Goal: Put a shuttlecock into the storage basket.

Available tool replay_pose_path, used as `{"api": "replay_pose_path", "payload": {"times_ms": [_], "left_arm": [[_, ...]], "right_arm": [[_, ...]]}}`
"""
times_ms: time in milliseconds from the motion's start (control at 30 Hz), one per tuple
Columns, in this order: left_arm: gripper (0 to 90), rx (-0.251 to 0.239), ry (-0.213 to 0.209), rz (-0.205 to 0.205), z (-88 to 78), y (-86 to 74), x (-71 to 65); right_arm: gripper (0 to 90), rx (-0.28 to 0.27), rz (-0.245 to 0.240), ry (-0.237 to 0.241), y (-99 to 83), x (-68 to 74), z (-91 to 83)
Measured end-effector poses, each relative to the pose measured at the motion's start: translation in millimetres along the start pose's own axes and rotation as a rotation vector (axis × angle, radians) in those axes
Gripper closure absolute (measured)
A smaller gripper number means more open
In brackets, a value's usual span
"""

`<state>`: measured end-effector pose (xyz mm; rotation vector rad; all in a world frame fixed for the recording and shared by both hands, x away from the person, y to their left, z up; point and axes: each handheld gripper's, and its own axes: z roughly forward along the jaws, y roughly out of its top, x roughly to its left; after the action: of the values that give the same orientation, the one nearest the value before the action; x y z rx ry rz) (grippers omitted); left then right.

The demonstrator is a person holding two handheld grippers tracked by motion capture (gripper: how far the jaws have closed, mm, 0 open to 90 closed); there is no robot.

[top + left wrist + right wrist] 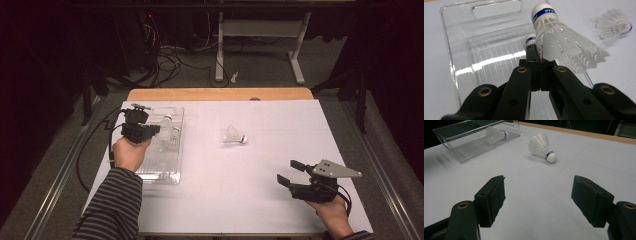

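Pinching a shuttlecock (564, 42) skirt between left gripper (541, 62) jaws.

Held shuttlecock (559, 37), blue band round its white cork: white capitals, partly cut off, reading "…EAK"; a further letter at the left edge is too turned away to read.
Second shuttlecock (531, 39) behind it, blue band: too small to read.
Shuttlecock on the table (542, 147), blue band: lettering not legible.

Three shuttlecocks (564, 42), one clear tray (456, 50)
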<state>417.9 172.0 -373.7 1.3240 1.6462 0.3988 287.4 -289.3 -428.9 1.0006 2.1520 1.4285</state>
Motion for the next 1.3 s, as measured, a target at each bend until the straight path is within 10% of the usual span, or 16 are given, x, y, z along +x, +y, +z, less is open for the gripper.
{"api": "replay_pose_path", "payload": {"times_ms": [700, 1300], "left_arm": [[87.8, 0.014, 0.137, -0.009, 18.3, -0.5, 29.3], [86.6, 0.017, 0.169, -0.016, 22.6, -2.1, 38.3]], "right_arm": [[27.8, 0.001, -0.001, 0.000, 0.0, 0.0, 0.1], [27.8, 0.005, 0.001, 0.004, -0.2, 0.3, 0.5]]}}
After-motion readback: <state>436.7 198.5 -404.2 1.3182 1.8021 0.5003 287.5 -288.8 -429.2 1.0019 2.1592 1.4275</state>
